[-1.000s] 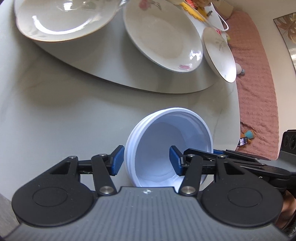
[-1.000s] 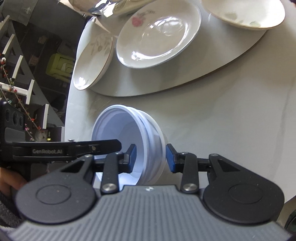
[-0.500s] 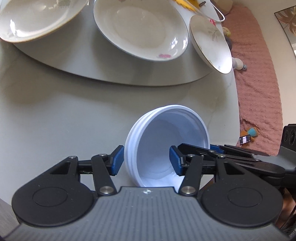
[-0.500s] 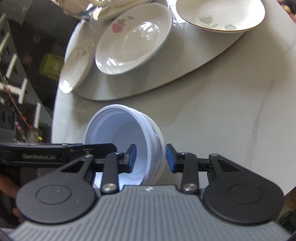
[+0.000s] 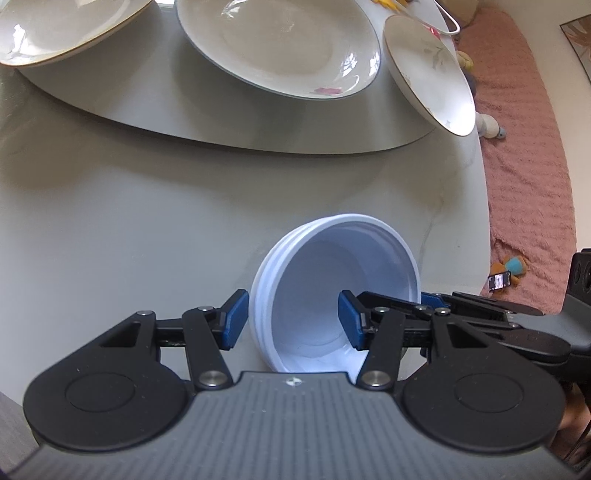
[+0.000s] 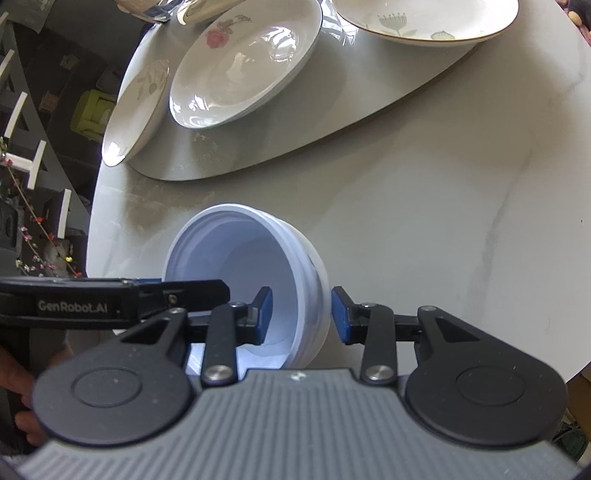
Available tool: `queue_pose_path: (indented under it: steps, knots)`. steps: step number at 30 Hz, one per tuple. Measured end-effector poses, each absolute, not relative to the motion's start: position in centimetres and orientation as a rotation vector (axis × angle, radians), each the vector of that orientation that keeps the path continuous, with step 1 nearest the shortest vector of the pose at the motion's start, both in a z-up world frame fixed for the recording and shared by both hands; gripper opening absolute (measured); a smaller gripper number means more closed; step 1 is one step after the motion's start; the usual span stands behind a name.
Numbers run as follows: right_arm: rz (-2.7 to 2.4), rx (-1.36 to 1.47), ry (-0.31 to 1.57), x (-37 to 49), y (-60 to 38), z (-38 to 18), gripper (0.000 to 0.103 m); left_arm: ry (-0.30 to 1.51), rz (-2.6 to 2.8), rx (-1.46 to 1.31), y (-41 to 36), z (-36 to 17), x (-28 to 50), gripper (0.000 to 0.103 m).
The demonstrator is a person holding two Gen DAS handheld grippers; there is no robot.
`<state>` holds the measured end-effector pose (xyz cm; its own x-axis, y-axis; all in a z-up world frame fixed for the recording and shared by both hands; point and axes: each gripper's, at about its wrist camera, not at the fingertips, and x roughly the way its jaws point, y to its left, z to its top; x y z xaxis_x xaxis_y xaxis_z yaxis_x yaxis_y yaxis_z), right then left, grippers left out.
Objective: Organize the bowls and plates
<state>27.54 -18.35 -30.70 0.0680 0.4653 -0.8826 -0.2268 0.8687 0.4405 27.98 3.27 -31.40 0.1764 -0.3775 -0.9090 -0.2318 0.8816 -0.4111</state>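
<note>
A stack of white plastic bowls (image 5: 332, 280) (image 6: 251, 266) hangs tilted over the pale table, its mouth facing away from both cameras. My left gripper (image 5: 291, 321) is shut on the stack's left wall, with one blue pad outside and one inside. My right gripper (image 6: 301, 315) is shut on the right wall the same way. Each gripper shows at the edge of the other's view. On the grey turntable (image 5: 221, 122) (image 6: 332, 122) lie a rose-patterned plate (image 5: 280, 48) (image 6: 243, 66), a small leaf-patterned plate (image 5: 432, 70) (image 6: 136, 107) and a gold-rimmed plate (image 5: 55, 29) (image 6: 424, 18).
The small plate overhangs the turntable's edge. The round table's edge (image 5: 484, 221) curves close by, with a pink rug (image 5: 524, 166) and toys on the floor beyond. Dark shelving (image 6: 37, 147) stands past the table's other side. A hand (image 6: 22, 424) holds the left gripper.
Both grippers have carried the bowl stack sideways together. The plates and turntable have slid left in both views, and the stack has kept its place between the pads.
</note>
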Motion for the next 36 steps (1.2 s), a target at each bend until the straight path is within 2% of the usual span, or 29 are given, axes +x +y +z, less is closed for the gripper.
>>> queue_pose_path:
  steps: [11,14,16,20,36]
  knots:
    - [0.535,0.213,1.392,27.6,-19.1,-30.1,0.039,1.386,-0.061,-0.511,3.0,-30.1,27.4,0.060]
    - [0.523,0.201,1.363,27.4,-19.4,-29.3,0.040,1.380,-0.049,-0.505,3.1,-29.6,27.1,0.060]
    - [0.517,0.190,1.327,27.3,-19.8,-28.6,0.045,1.353,-0.032,-0.477,3.0,-28.9,26.9,0.060]
    - [0.508,0.166,1.258,27.1,-20.6,-26.9,0.045,1.311,-0.012,-0.438,3.0,-27.4,26.5,0.060]
    - [0.474,0.132,1.051,27.5,-23.2,-18.9,0.045,1.088,0.024,-0.391,1.9,-17.4,26.2,0.060]
